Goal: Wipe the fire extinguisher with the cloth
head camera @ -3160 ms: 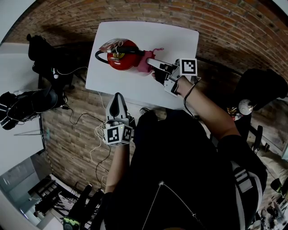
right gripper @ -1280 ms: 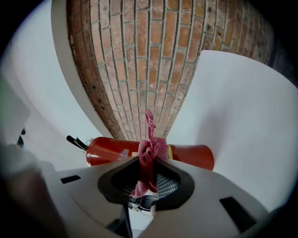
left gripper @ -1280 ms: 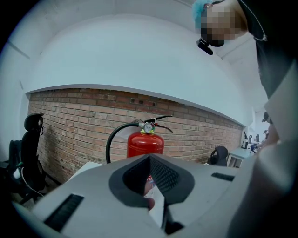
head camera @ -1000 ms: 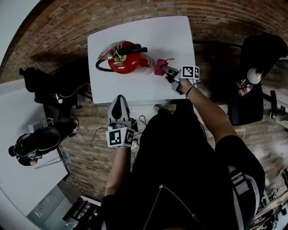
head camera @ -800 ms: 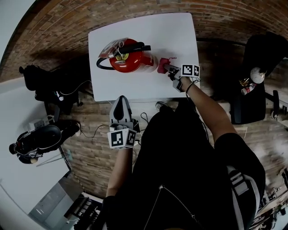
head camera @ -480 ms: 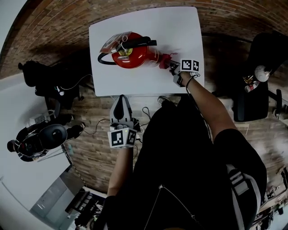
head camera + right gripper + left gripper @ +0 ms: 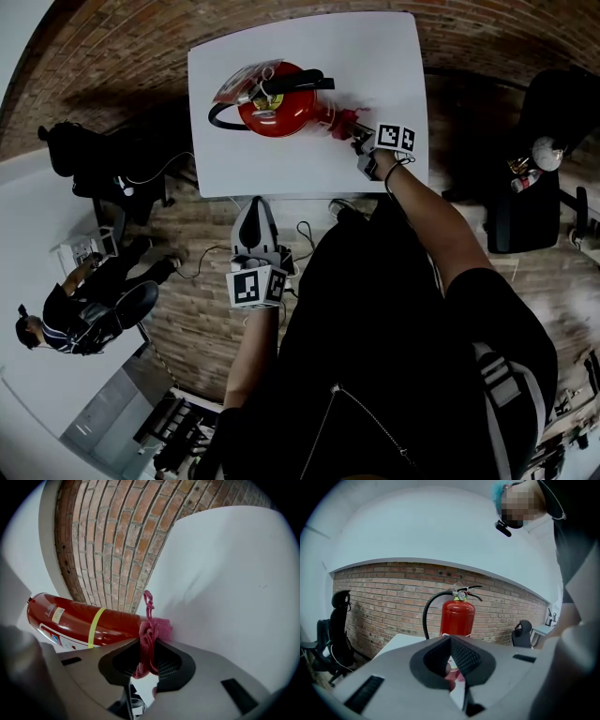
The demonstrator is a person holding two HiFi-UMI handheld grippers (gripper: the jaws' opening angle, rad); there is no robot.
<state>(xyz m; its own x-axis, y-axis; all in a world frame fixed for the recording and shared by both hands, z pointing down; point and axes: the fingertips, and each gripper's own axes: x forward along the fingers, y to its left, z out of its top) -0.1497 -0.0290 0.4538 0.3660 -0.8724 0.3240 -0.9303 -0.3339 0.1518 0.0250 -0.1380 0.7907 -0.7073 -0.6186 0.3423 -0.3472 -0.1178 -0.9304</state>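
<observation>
the fire extinguisher (image 7: pixel 277 98) stands upright on the white table (image 7: pixel 375 66), toward its left half, with its black hose (image 7: pixel 217 117) curling off the left side of the red body. in your left gripper view the fire extinguisher (image 7: pixel 457 618) rises straight ahead, gauge and handle on top, the hose (image 7: pixel 429 616) arching down its left side, and a brick wall (image 7: pixel 384 597) behind it.

your right gripper (image 7: pixel 354 136) reaches in from the right side of the table and its jaws are clamped on the pink cloth (image 7: pixel 339 122). in your right gripper view the cloth (image 7: pixel 149 639) hangs bunched between the two pads of the right gripper (image 7: pixel 147 660), and its front part presses against the red body of the fire extinguisher (image 7: pixel 84 620), past the yellow band. a thin loop of the cloth sticks up free above the bunch.

your left gripper (image 7: pixel 251 214) is off the near edge of the table, well apart from the fire extinguisher and pointed toward it. the left gripper (image 7: pixel 451 660) has its jaws brought together at the tips with nothing between them.
</observation>
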